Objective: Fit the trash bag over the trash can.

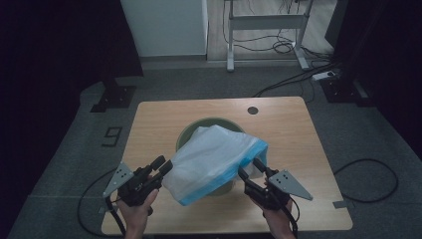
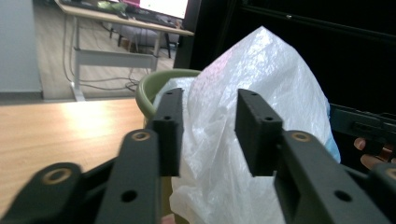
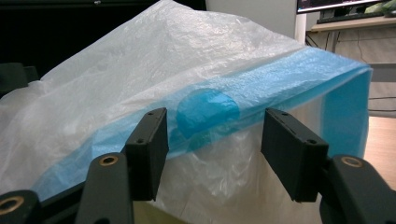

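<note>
Two grippers | left gripper [image 1: 166, 165] jaws apart, gripping nothing | right gripper [image 1: 251, 167] jaws apart, unclamped | bag [image 1: 214, 159] between both, draped over bin [image 1: 185, 133]

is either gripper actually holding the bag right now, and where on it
Nothing is held. The left gripper and the right gripper both have their jaws open, apart from the plastic bag, which drapes over the green bin.
</note>
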`<state>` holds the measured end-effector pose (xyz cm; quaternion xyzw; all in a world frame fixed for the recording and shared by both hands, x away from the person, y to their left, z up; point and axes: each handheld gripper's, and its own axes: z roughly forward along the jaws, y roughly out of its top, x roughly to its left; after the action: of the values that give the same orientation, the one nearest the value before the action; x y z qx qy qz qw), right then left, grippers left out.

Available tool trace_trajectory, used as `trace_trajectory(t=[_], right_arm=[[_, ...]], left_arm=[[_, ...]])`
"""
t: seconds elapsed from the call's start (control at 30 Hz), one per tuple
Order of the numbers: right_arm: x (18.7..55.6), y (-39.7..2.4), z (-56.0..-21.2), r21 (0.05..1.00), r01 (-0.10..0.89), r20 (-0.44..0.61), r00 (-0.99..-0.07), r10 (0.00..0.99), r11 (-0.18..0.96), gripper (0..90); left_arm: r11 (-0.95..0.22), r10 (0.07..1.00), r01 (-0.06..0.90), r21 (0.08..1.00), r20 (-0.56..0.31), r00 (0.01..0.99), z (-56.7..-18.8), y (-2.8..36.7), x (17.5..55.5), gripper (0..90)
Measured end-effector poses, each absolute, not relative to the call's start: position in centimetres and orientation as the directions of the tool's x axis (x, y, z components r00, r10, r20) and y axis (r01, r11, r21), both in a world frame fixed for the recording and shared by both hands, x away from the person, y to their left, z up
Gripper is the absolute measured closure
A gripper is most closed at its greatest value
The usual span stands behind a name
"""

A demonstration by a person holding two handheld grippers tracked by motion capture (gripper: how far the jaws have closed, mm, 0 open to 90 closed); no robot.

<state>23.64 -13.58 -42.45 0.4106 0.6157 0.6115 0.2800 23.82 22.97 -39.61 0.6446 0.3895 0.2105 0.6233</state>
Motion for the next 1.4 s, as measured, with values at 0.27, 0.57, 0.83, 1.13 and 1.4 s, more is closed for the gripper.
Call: trace_trajectory(t=[0.27, 0.57, 0.83, 1.13, 1.4], right_arm=[[24.0, -12.9, -42.0, 0.988, 0.142, 0.130, -0.512, 0.849, -0.066, 57.5], [24.1, -12.1, -40.8, 0.995, 0.090, 0.077, -0.535, 0.841, -0.033, 70.9], [24.1, -11.6, -40.7, 0.996, 0.086, 0.062, -0.547, 0.835, -0.018, 73.4], [23.9, -11.5, -40.6, 0.997, 0.081, 0.054, -0.555, 0.830, -0.012, 73.8], [23.9, -11.8, -40.7, 0.996, 0.084, 0.061, -0.554, 0.831, -0.017, 73.5]], left_arm=[[-0.010, 0.735, 0.220, 0.975, -0.142, 0.663, -38.4, 20.6, 23.7, 50.5], [-0.102, 0.677, 0.247, 0.964, -0.114, 0.727, -38.0, 17.6, 24.3, 41.9], [-0.134, 0.684, 0.255, 0.958, -0.096, 0.723, -38.7, 15.6, 24.7, 31.3], [-0.191, 0.670, 0.240, 0.952, -0.052, 0.740, -39.1, 14.0, 25.0, 64.7], [-0.198, 0.657, 0.258, 0.946, -0.068, 0.751, -39.1, 13.5, 25.4, 87.1]])
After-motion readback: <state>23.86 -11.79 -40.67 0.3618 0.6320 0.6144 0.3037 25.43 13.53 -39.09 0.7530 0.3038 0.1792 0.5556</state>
